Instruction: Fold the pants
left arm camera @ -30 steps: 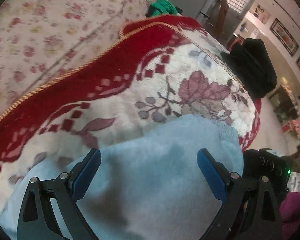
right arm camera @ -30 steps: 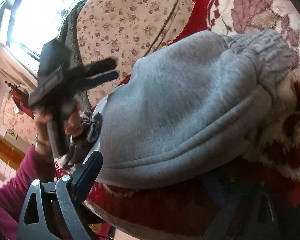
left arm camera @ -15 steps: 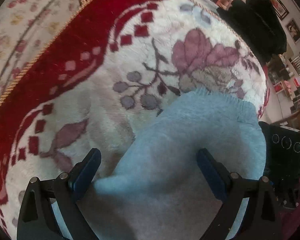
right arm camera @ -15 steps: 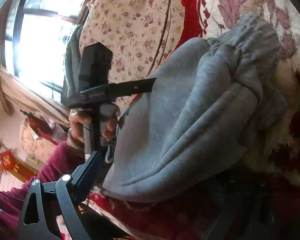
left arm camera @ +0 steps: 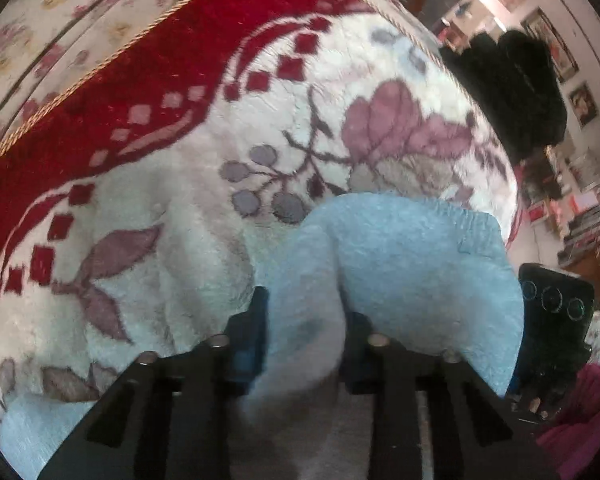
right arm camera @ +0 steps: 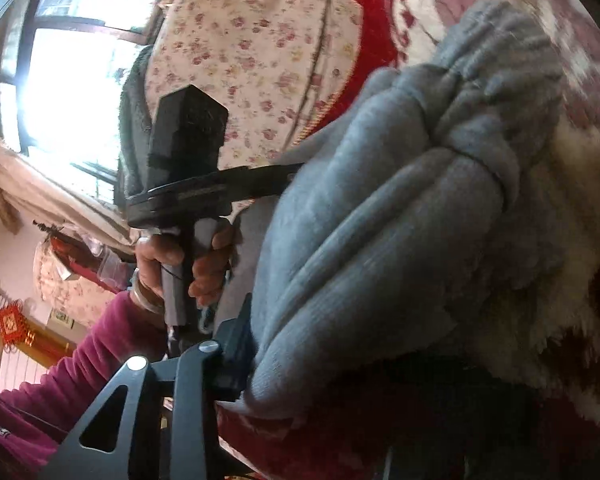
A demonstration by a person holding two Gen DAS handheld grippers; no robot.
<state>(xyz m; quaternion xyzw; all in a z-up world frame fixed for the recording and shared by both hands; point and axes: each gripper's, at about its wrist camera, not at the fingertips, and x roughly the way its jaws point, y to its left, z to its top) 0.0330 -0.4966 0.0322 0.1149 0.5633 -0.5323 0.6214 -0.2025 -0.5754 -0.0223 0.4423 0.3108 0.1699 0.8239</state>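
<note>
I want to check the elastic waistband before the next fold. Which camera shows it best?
The right wrist view: the gathered waistband of the grey pants lies in full sight on the blanket. The left wrist view shows only a ribbed far edge, beyond the fabric pinched in the left gripper.

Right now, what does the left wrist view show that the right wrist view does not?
Only the left wrist view shows the left gripper pinching a ridge of the grey pants, its jaws just closed, plus a black garment behind. Only the right wrist view shows the hand that holds that gripper, a bright window, and the right gripper's one visible finger pressing the pants' edge. Both share the pants and the red floral blanket.
</note>
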